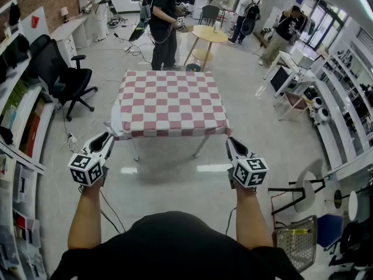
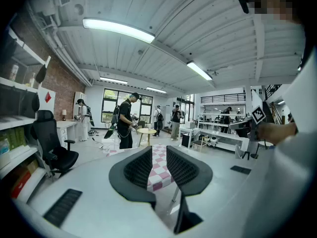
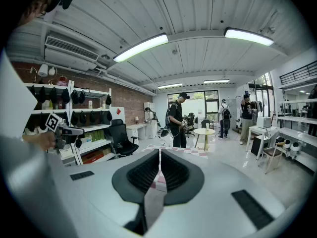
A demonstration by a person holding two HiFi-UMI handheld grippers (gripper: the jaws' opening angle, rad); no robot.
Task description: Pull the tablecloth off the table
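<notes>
Checked tablecloth (image 1: 169, 101) spread over counter (image 1: 201, 146), ahead of both jaws. Left gripper (image 1: 106, 139): jaws apart, nothing pressed between, near-left cloth corner just beyond gap. Right gripper (image 1: 229, 141): jaws closed together, tips at near-right corner; pinch on cloth unclear.

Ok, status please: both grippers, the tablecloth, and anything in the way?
Left gripper open, empty. Right gripper shut, empty. Tablecloth lies spread, not gripped. Nothing between grippers and cloth.
</notes>
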